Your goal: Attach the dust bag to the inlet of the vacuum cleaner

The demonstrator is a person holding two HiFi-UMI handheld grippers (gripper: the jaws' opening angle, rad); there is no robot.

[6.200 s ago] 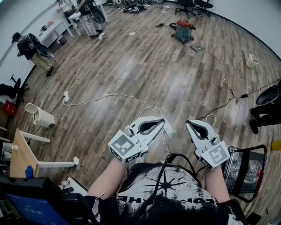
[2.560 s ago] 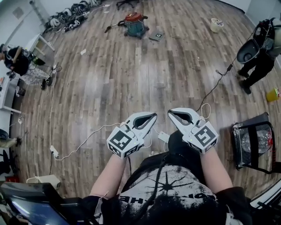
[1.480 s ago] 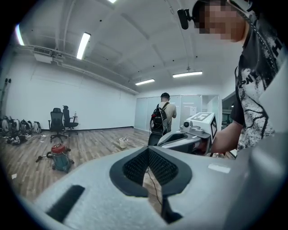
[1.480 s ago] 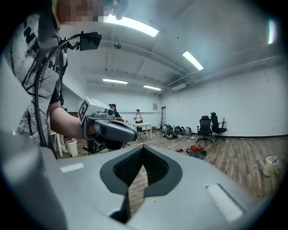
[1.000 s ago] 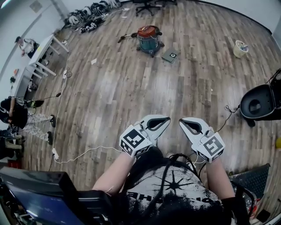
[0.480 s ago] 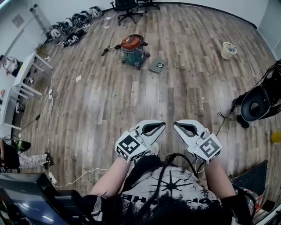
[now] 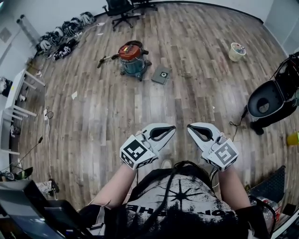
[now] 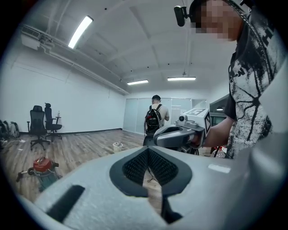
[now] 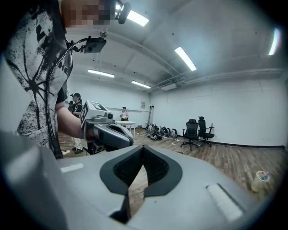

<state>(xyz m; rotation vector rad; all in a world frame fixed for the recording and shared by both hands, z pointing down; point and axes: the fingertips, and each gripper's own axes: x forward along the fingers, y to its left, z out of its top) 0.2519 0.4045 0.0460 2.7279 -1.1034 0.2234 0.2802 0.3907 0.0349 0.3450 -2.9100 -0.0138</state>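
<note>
The vacuum cleaner [image 7: 131, 57], with a red lid and a teal drum, stands on the wood floor far ahead and to the left; it also shows low at the left of the left gripper view as the vacuum cleaner [image 8: 42, 167]. A flat grey square piece with a round hole [image 7: 160, 74] lies just right of it; I cannot tell if it is the dust bag. My left gripper [image 7: 171, 127] and right gripper [image 7: 190, 126] are held side by side before my chest, both shut and empty. Each sees the other: right gripper [image 8: 180, 134], left gripper [image 9: 108, 132].
A white bucket [image 7: 236, 51] stands at the far right, office chairs [image 7: 122, 8] at the back, a heap of gear [image 7: 65, 35] back left. A white table [image 7: 18, 93] and cables [image 7: 46, 135] are at the left. A black round object [image 7: 266, 100] is at the right. A person with a backpack [image 8: 155, 119] stands beyond.
The vacuum cleaner and the grey piece have come nearer and slid left in the head view as I walk toward them. Both grippers stay shut and side by side.
</note>
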